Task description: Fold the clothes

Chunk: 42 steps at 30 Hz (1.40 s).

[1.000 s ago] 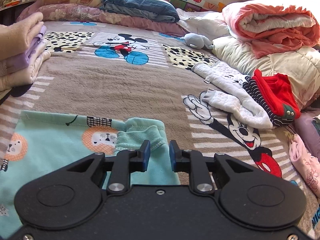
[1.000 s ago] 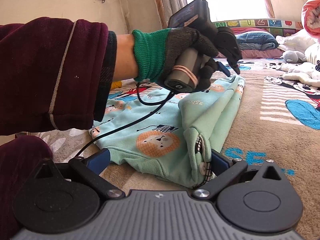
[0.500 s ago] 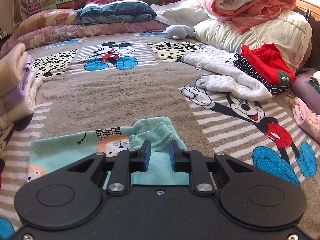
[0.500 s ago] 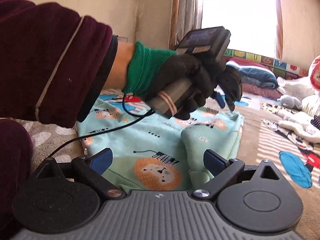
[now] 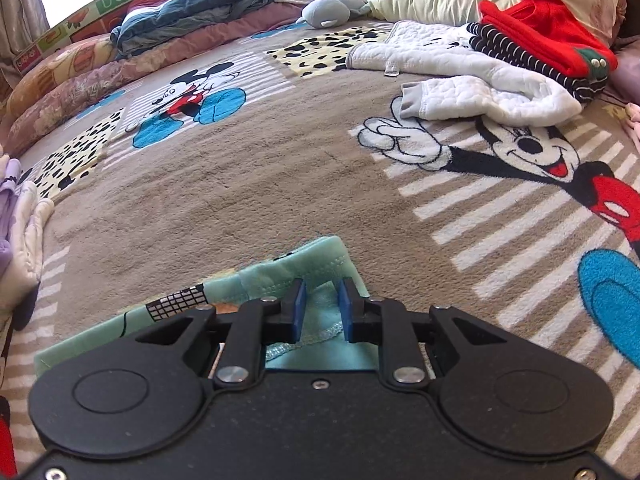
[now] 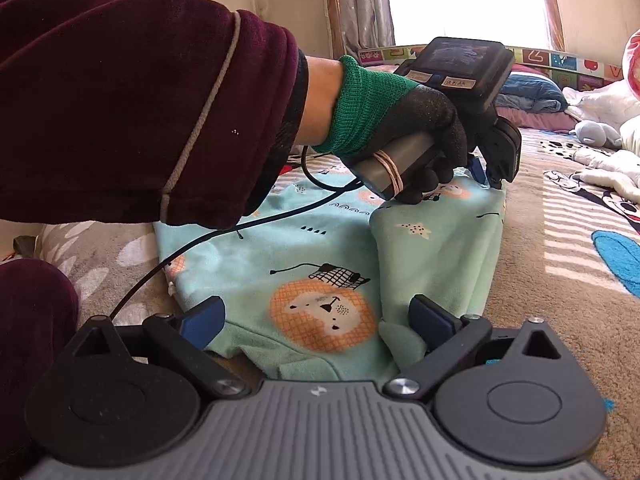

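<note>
A mint-green lion-print garment (image 6: 320, 264) lies partly folded on the Mickey Mouse blanket (image 5: 280, 168). In the left wrist view its far corner (image 5: 320, 264) lies under my left gripper (image 5: 321, 306), whose blue pads stand a small gap apart over the cloth, gripping nothing. In the right wrist view my left gripper (image 6: 486, 172) is pressed down at the garment's far end. My right gripper (image 6: 316, 320) is wide open above the near end, the lion print between its pads.
Unfolded clothes lie at the right: a white quilted garment (image 5: 480, 80) and a red and striped one (image 5: 552, 52). A stack of folded clothes (image 5: 20, 220) sits at the left. Pillows and bedding (image 5: 192, 20) line the far edge.
My left gripper has moved down and toward the garment's far corner. My right gripper has let go of the folded near edge, which now lies flat between its open pads.
</note>
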Available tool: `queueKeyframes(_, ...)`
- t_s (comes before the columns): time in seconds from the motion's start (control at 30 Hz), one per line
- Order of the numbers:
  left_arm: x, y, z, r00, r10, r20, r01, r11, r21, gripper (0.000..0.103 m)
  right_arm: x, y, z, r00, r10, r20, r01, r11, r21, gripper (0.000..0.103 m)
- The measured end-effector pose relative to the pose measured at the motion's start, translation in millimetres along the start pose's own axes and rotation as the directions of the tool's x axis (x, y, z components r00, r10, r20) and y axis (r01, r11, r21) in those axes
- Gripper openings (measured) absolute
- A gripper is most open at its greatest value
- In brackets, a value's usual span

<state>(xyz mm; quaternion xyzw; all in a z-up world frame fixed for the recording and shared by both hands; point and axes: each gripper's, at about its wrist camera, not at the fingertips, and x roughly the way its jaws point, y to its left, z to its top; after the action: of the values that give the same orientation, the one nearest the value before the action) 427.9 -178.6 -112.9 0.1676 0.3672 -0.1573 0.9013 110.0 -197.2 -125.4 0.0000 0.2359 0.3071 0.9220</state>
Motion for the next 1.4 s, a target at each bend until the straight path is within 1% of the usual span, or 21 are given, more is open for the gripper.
queueKeyframes(0.1,1.6,-2.0,1.5,1.000,0.012,-0.005,-0.012,1.000,0.020,0.018,3.4,1.4,0.9,1.000,0.002,-0.019,-0.002,1.000,-0.006,0.102)
queueKeyframes(0.17,-4.7,1.4,4.9,1.000,0.004,-0.005,-0.004,1.000,0.006,0.018,3.8,0.7,1.7,1.000,0.006,-0.020,-0.006,1.000,-0.001,0.102)
queueKeyframes(0.23,-22.9,9.1,5.9,1.000,-0.013,0.022,0.013,1.000,-0.026,0.018,0.6,1.0,1.5,1.000,0.007,-0.001,-0.007,1.000,0.003,0.102)
queueKeyframes(0.33,-62.5,24.8,-2.5,0.996,-0.020,0.088,0.026,0.997,-0.067,0.018,-8.6,5.3,-0.8,0.999,-0.010,0.044,0.011,1.000,-0.016,0.100)
queueKeyframes(0.43,-101.9,50.2,-22.3,0.992,-0.018,0.126,0.039,0.985,-0.168,0.018,-20.6,9.0,-1.8,0.996,-0.014,0.085,0.016,0.999,-0.029,0.100)
queueKeyframes(0.53,-135.7,77.4,-50.6,0.990,-0.013,0.142,0.055,0.952,-0.301,0.019,-30.4,10.4,-2.3,0.995,-0.006,0.100,0.008,1.000,-0.021,0.099)
queueKeyframes(0.57,-147.8,86.7,-62.3,0.990,-0.011,0.144,0.062,0.933,-0.354,0.026,-34.2,11.4,-1.1,0.994,-0.004,0.106,0.006,1.000,-0.023,0.098)
queueKeyframes(0.6,-159.9,95.1,-74.6,0.989,-0.006,0.150,0.067,0.912,-0.404,0.038,-38.1,13.8,-0.5,0.993,-0.003,0.115,0.007,1.000,-0.027,0.097)
queueKeyframes(0.63,-171.8,102.8,-87.5,0.987,0.002,0.161,0.071,0.889,-0.452,0.045,-44.3,15.3,-1.0,0.992,-0.006,0.127,0.010,0.999,-0.030,0.097)
queueKeyframes(0.67,-182.8,109.5,-100.0,0.986,0.009,0.169,0.078,0.864,-0.498,0.048,-50.3,16.7,-1.5,0.990,-0.009,0.139,0.014,0.999,-0.033,0.097)
queueKeyframes(0.73,-202.5,121.0,-124.9,0.984,0.021,0.178,0.089,0.804,-0.588,0.049,-57.2,16.0,-3.4,0.989,-0.008,0.148,0.007,1.000,0.007,0.097)
queueKeyframes(0.83,-227.3,134.8,-163.3,0.981,0.058,0.183,0.091,0.698,-0.710,0.051,-66.2,11.9,-8.0,0.989,-0.010,0.149,-0.003,0.996,0.091,0.097)
queueKeyframes(0.93,-249.2,148.1,-206.5,0.979,0.094,0.183,0.099,0.568,-0.817,0.055,-74.1,3.4,-14.1,0.988,-0.017,0.154,-0.012,0.982,0.190,0.097)
queueKeyframes(0.97,-254.3,151.6,-219.6,0.979,0.105,0.177,0.096,0.530,-0.842,0.055,-76.3,-0.9,-16.3,0.987,-0.020,0.158,-0.017,0.973,0.229,0.097)
queueKeyframes(1.0,-259.4,155.0,-232.6,0.979,0.115,0.171,0.093,0.492,-0.866,0.056,-79.1,-7.0,-19.1,0.986,-0.029,0.164,-0.019,0.959,0.282,0.097)
queueKeyframes(1.03,-263.4,159.2,-243.7,0.979,0.125,0.162,0.087,0.463,-0.882,0.056,-81.3,-11.6,-21.1,0.985,-0.039,0.167,-0.016,0.949,0.316,0.097)
queueKeyframes(1.17,-274.9,179.9,-281.1,0.980,0.163,0.112,0.042,0.385,-0.922,0.057,-87.1,-39.3,-37.6,0.980,-0.114,0.161,0.020,0.870,0.493,0.097)
queueKeyframes(1.23,-279.3,191.6,-298.7,0.979,0.181,0.088,0.023,0.336,-0.942,0.058,-90.6,-54.9,-47.4,0.977,-0.153,0.152,0.037,0.813,0.582,0.097)
queueKeyframes(1.3,-283.1,204.3,-316.9,0.978,0.190,0.081,0.025,0.280,-0.960,0.058,-94.6,-69.7,-57.9,0.973,-0.168,0.159,0.021,0.749,0.662,0.095)
queueKeyframes(1.37,-284.6,213.6,-331.3,0.978,0.193,0.076,0.028,0.239,-0.971,0.058,-97.7,-75.3,-61.7,0.970,-0.173,0.173,0.006,0.723,0.691,0.093)
queueKeyframes(1.4,-284.6,217.3,-337.7,0.978,0.193,0.078,0.034,0.222,-0.974,0.058,-97.9,-75.4,-62.7,0.970,-0.171,0.174,0.002,0.718,0.696,0.093)
